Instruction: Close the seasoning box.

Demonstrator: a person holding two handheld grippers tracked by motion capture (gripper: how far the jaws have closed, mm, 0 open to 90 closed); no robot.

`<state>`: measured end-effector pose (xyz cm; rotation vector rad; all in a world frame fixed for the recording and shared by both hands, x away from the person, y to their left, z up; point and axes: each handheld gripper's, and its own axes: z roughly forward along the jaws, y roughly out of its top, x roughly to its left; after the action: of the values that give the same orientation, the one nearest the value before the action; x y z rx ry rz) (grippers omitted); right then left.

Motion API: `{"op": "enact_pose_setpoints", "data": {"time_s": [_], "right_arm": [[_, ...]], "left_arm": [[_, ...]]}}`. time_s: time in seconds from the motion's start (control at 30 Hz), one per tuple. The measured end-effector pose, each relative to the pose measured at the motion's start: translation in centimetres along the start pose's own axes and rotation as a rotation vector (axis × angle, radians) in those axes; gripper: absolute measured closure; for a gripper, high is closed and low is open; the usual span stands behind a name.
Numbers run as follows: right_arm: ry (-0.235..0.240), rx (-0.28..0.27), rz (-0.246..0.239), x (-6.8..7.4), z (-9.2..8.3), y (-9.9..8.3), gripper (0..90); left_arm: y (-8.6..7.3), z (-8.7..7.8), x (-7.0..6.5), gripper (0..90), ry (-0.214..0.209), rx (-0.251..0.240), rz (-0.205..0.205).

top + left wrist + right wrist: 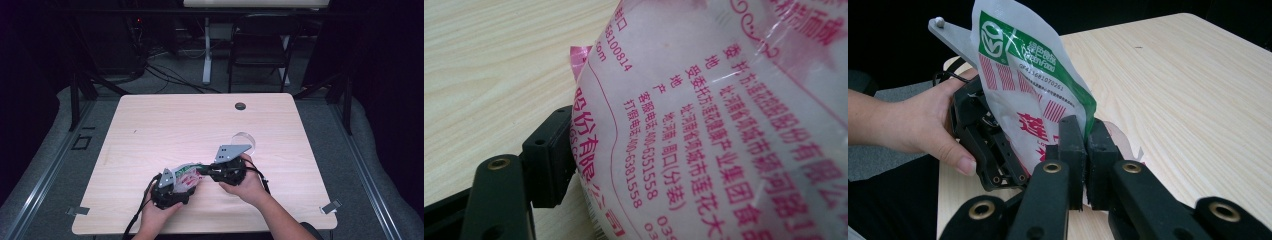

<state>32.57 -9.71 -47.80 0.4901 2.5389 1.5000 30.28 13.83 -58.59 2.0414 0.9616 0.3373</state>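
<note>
Right gripper view: right tool (pixel 1087 150) has its jaws pinched shut on the edge of a printed plastic food bag (pixel 1023 85), which stands upright over the desk (pixel 1188 85). Left tool (pixel 172 187) sits at the bag's other side; one jaw lies against the film, yet whether the pads press it cannot be told. A clear round lid (pixel 244 140), apparently, lies behind the hands.

Dim room; grey floor (pixel 60 130); black folding chair (pixel 261 45) behind pale wooden table (pixel 165 125); tangled cables (pixel 165 72)
</note>
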Motion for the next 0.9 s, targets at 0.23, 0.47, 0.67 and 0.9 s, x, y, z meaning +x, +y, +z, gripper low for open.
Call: {"op": "enact_pose_setpoints", "data": {"time_s": [0.23, 0.47, 0.67, 0.9], "right_arm": [[-0.013, 0.007, 0.002, 0.2, 0.0, -0.2, 87.0], [-0.017, 0.003, 0.004, 0.3, -0.2, -0.3, 86.6], [-0.015, 0.0, 0.006, 0.3, -0.2, -0.4, 86.6], [-0.02, -0.003, 0.007, 0.4, -0.2, -0.3, 86.3]], "left_arm": [[0.2, 0.6, -0.3, 27.5, 0.01, 0.084, 0.021], [0.3, 1.0, -1.0, 26.6, 0.066, 0.099, 0.068], [0.4, 1.2, -1.1, 17.8, 0.055, 0.111, 0.075], [0.3, 1.1, -1.0, 21.3, 0.064, 0.104, 0.066]]}}
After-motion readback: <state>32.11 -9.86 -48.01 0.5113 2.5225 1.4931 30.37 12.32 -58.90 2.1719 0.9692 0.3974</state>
